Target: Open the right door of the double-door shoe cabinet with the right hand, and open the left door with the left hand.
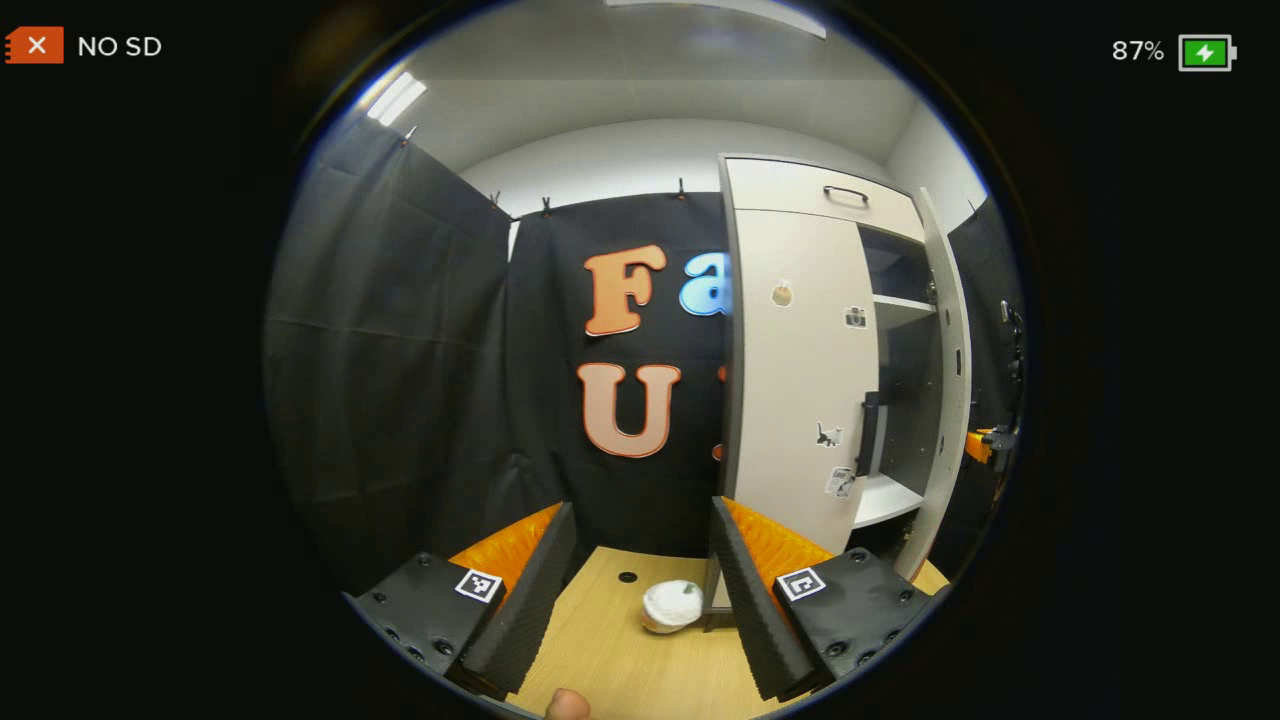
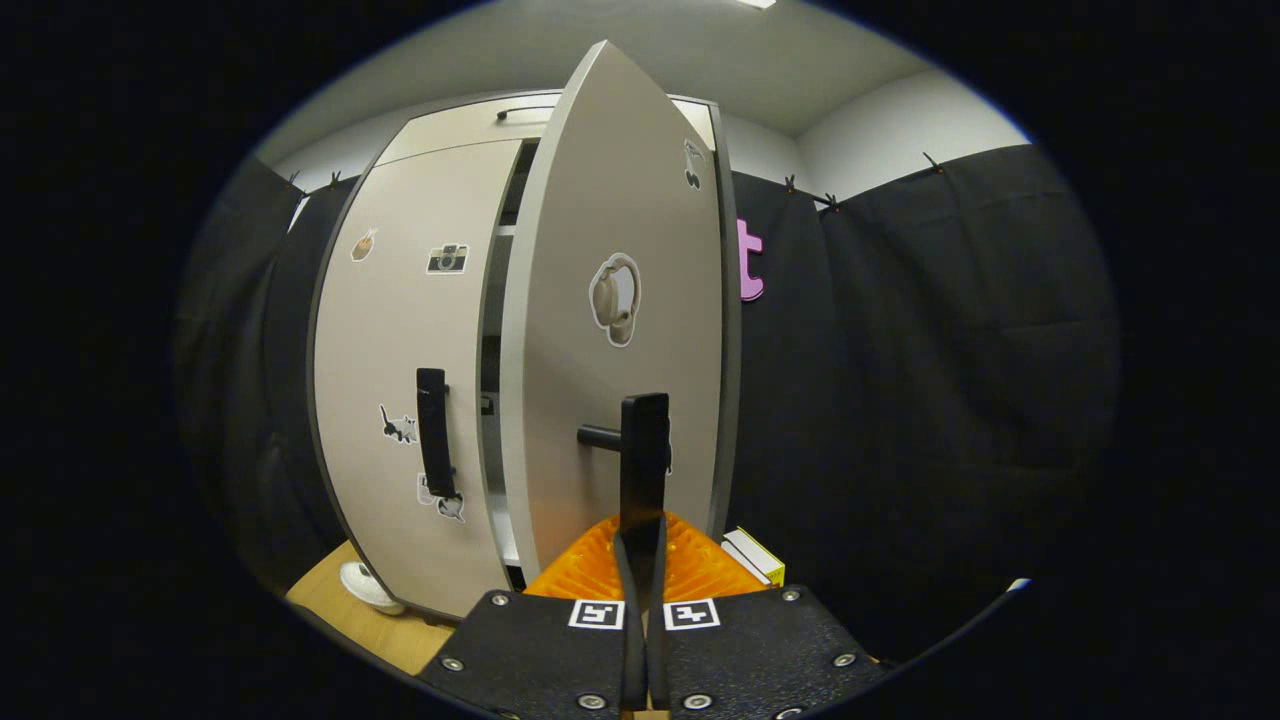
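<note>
The pale shoe cabinet [image 1: 800, 190] stands to the right in the left gripper view. Its left door [image 1: 800, 380] is closed, with a black handle [image 1: 870, 432] on its right edge. My left gripper [image 1: 640, 590] is open, well short of the cabinet, with nothing between its fingers. In the right gripper view the right door [image 2: 620, 340] is swung partly open. My right gripper [image 2: 640, 535] is shut on that door's black vertical handle [image 2: 644, 440]. The left door [image 2: 410, 340] and its handle [image 2: 432, 430] sit to the left. The open right door [image 1: 945, 380] is seen edge-on in the left gripper view.
A wooden table [image 1: 600, 660] carries the cabinet and a small white round object [image 1: 672, 605]. Inside the cabinet are white shelves [image 1: 885, 498]. A drawer with a handle [image 1: 845, 193] tops the cabinet. A yellow-and-white box [image 2: 755, 555] lies right of the cabinet's base. Black cloth walls surround the booth.
</note>
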